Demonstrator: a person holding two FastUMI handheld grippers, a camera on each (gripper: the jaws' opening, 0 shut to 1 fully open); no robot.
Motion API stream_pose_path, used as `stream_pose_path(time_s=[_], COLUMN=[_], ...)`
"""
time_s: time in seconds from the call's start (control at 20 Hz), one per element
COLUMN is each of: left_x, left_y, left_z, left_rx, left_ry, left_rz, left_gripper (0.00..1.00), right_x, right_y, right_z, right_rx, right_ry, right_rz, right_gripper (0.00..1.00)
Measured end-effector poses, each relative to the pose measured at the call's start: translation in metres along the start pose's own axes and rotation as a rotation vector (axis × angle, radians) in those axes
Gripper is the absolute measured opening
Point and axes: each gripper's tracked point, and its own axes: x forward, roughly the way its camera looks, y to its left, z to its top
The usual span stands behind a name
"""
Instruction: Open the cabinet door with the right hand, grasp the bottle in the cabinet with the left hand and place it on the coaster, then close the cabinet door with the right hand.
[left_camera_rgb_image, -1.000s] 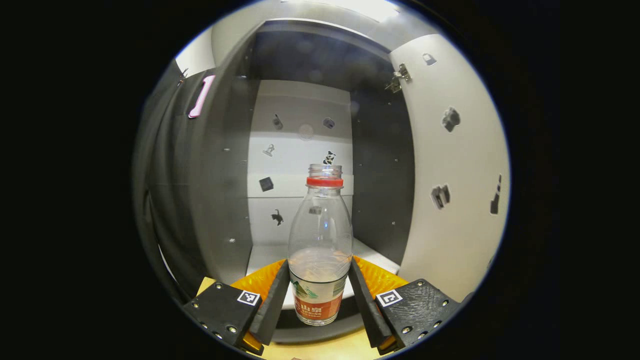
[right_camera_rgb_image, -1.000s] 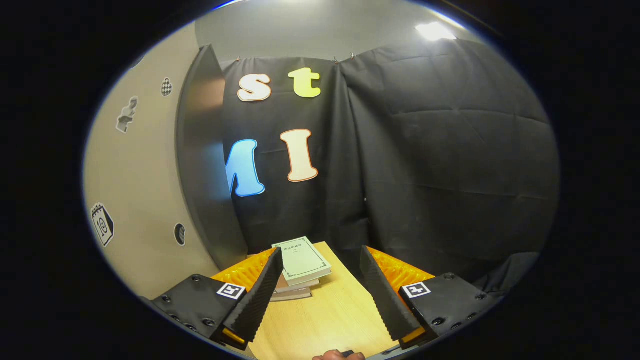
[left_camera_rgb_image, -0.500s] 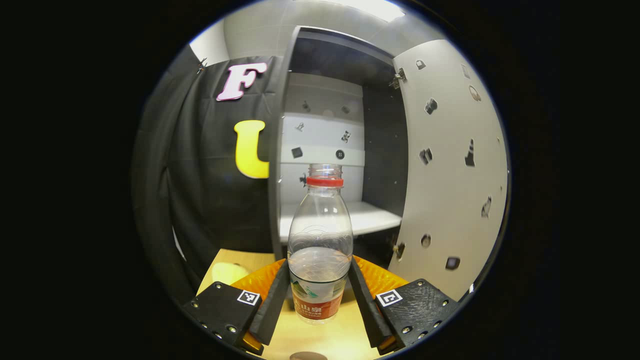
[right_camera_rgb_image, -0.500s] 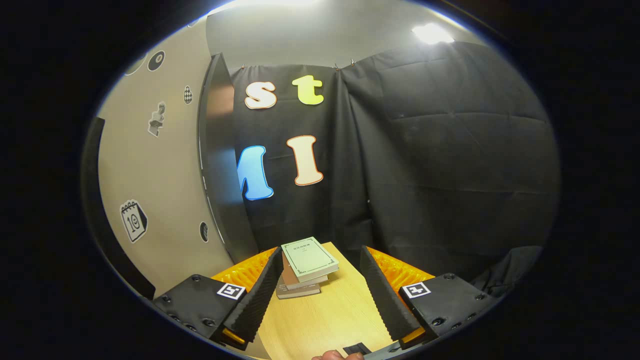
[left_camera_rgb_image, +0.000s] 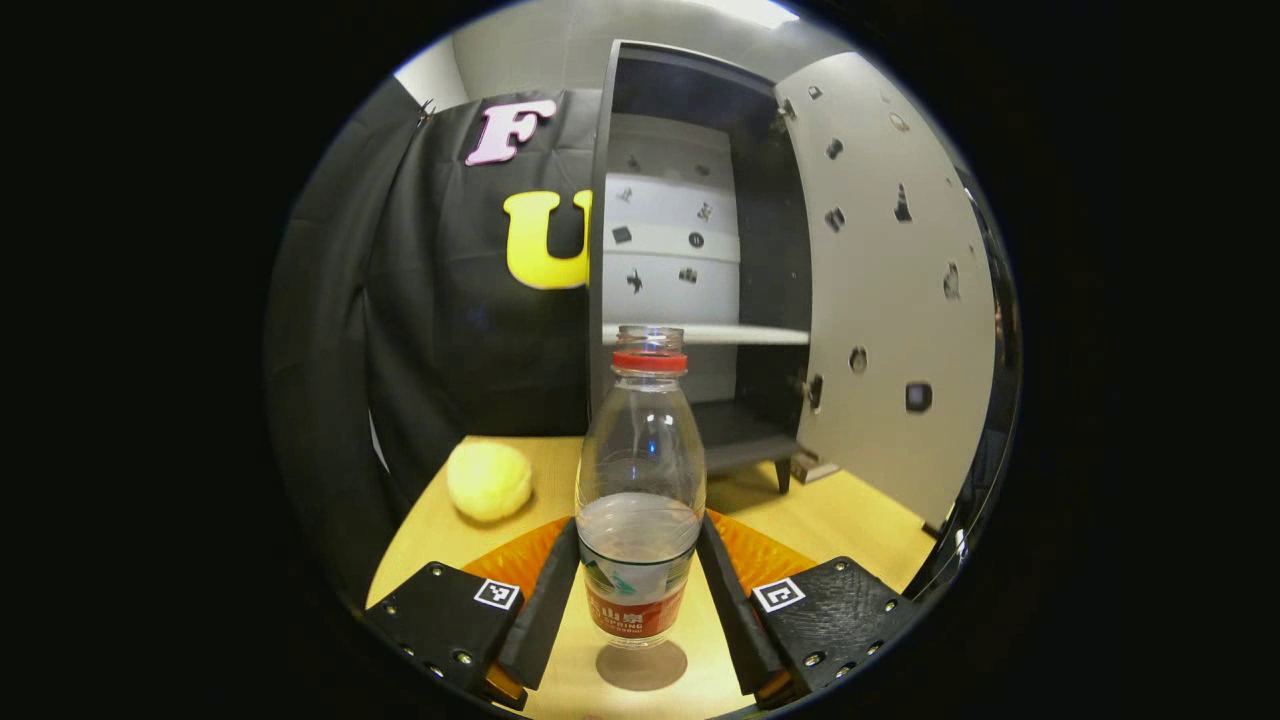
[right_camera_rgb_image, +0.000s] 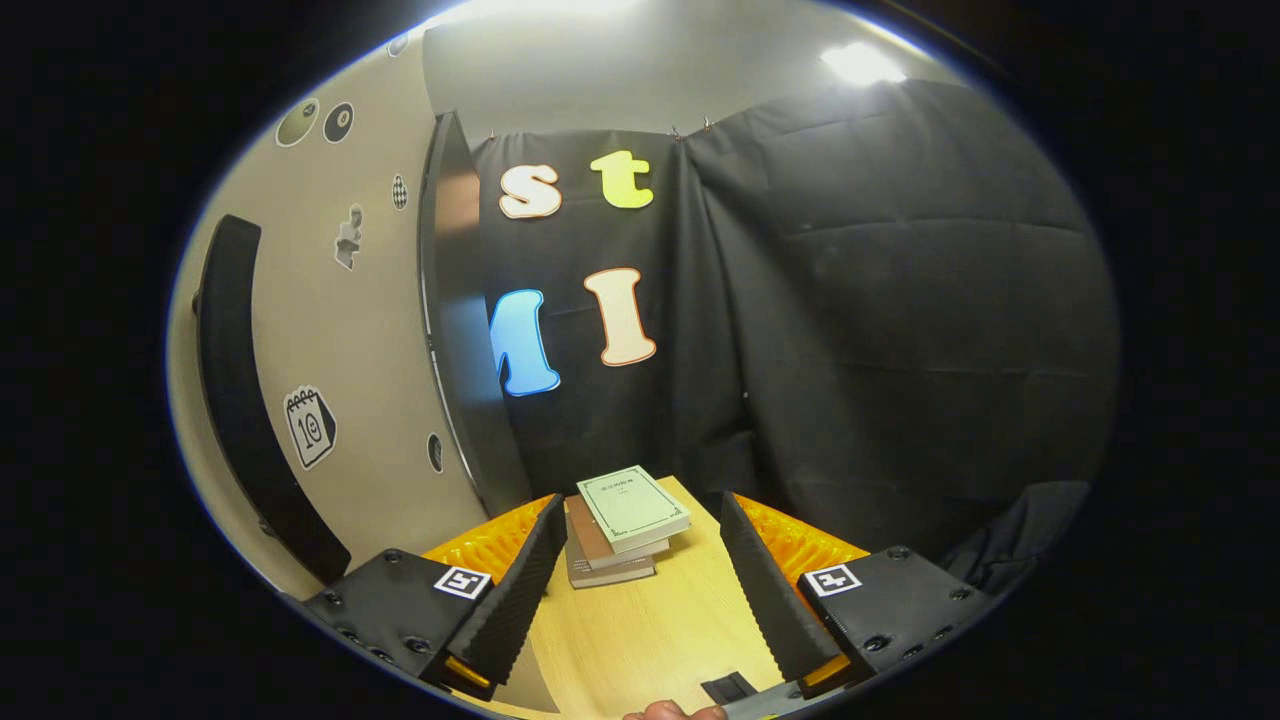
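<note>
My left gripper (left_camera_rgb_image: 638, 530) is shut on a clear plastic bottle (left_camera_rgb_image: 640, 470) with a red neck ring, no cap and a red label; both fingers press its lower body. The bottle stands upright over a grey round coaster (left_camera_rgb_image: 640, 666) on the wooden table; whether its base touches the coaster I cannot tell. Behind it stands the dark cabinet (left_camera_rgb_image: 762, 250), its pale door (left_camera_rgb_image: 890, 300) swung open to the right. In the right gripper view, my right gripper (right_camera_rgb_image: 642, 505) is open over the table, nothing between its fingers, beside the door's outer face (right_camera_rgb_image: 330, 330) with its dark handle (right_camera_rgb_image: 240, 400).
A yellow ball (left_camera_rgb_image: 489, 481) lies on the table (left_camera_rgb_image: 850, 520) left of the bottle. A stack of books (right_camera_rgb_image: 625, 520) sits ahead of the right gripper near the black cloth wall. A small black piece (right_camera_rgb_image: 728, 688) and a fingertip (right_camera_rgb_image: 675, 712) show at the bottom edge.
The left gripper drew back out of the cabinet with the bottle and came down over the table; the coaster came into view beneath it. The right gripper shifted slightly, bringing the door handle into view.
</note>
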Motion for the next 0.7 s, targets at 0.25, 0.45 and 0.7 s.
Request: stream_pose_path(time_s=[0.25, 0.45, 0.7], left_x=[0.005, 0.017, 0.027], left_y=[-0.001, 0.002, 0.000], left_z=[-0.053, -0.071, -0.087], left_rx=[-0.015, -0.006, -0.003], left_ry=[0.014, 0.003, 0.014], left_rz=[0.017, 0.035, 0.039], left_gripper=[0.67, 0.67, 0.67], right_x=[0.001, 0.002, 0.003], right_y=[-0.006, -0.014, -0.024], right_z=[-0.008, -0.012, -0.019], right_rx=[0.002, 0.022, 0.041], right_ry=[0.033, 0.061, 0.091], right_rz=[-0.010, -0.026, -0.054], right_gripper=[0.92, 0.98, 0.98])
